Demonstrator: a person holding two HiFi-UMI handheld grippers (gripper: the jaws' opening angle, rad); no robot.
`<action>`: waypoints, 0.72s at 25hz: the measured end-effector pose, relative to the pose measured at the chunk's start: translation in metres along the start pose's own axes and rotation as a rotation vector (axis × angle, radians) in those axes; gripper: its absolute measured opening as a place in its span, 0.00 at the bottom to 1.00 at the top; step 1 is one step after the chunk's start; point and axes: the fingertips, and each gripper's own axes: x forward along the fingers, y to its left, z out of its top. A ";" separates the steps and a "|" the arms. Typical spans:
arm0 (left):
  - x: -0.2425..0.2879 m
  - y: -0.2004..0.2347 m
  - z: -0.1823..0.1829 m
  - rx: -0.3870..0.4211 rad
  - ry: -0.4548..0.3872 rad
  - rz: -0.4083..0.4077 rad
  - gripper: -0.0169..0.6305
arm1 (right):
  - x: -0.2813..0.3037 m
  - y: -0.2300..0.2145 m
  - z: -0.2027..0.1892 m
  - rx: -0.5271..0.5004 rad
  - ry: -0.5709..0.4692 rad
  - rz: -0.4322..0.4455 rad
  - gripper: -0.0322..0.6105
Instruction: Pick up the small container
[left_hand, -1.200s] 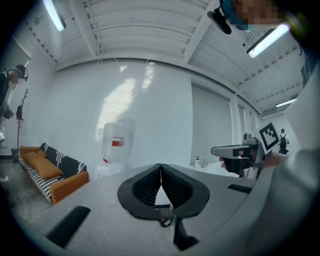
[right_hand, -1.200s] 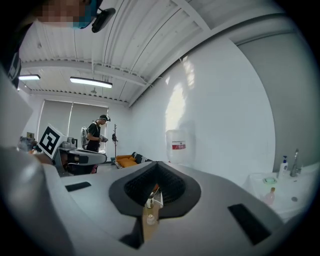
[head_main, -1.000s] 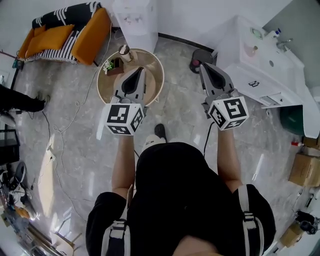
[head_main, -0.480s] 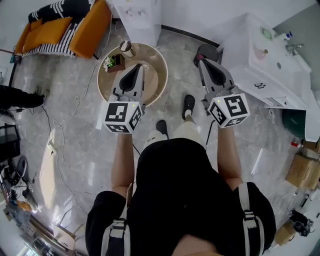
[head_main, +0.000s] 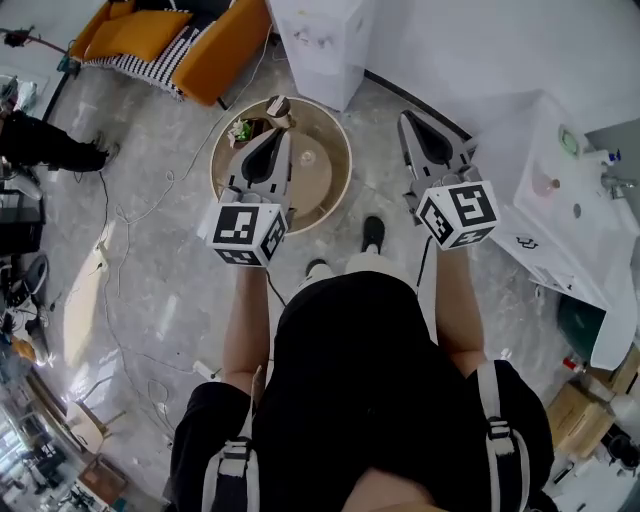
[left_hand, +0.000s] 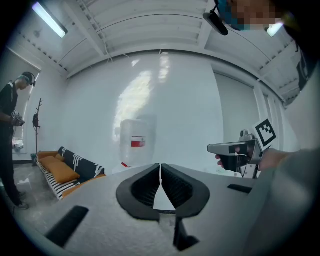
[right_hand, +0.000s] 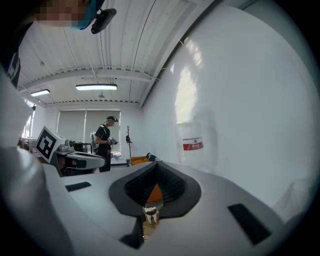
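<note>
Both tools are shut and empty as the left tool (head_main: 276, 138) hangs over the round surface (head_main: 336, 188). The small container (head_main: 278, 107) stands at the surface's upper edge, just above the left tool's tip in the frame, beside a potted plant (head_main: 241, 130). The right tool (head_main: 410, 120) is well off to the right, so the left looks the nearer.

Ahead of the person (head_main: 360, 380), the round table (head_main: 327, 190) stood at 11 o'clock, its 3 o'clock side bare. A potted plant (head_main: 240, 130) and small container (head_main: 278, 108) crowded its far rim. A white dispenser (head_main: 320, 35) blocked 12 o'clock, a white sink counter (head_main: 560, 240) 2 o'clock. The floor (head_main: 160, 290) at 9 o'clock lay open but for loose cables (head_main: 122, 215).
</note>
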 end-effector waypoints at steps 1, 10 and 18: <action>0.007 -0.001 0.003 0.000 -0.004 0.012 0.06 | 0.006 -0.007 0.003 -0.003 -0.001 0.018 0.05; 0.050 -0.009 -0.012 -0.040 0.015 0.192 0.06 | 0.063 -0.047 -0.014 -0.005 0.050 0.246 0.05; 0.055 -0.015 -0.058 -0.117 0.081 0.288 0.06 | 0.089 -0.042 -0.060 0.023 0.160 0.392 0.05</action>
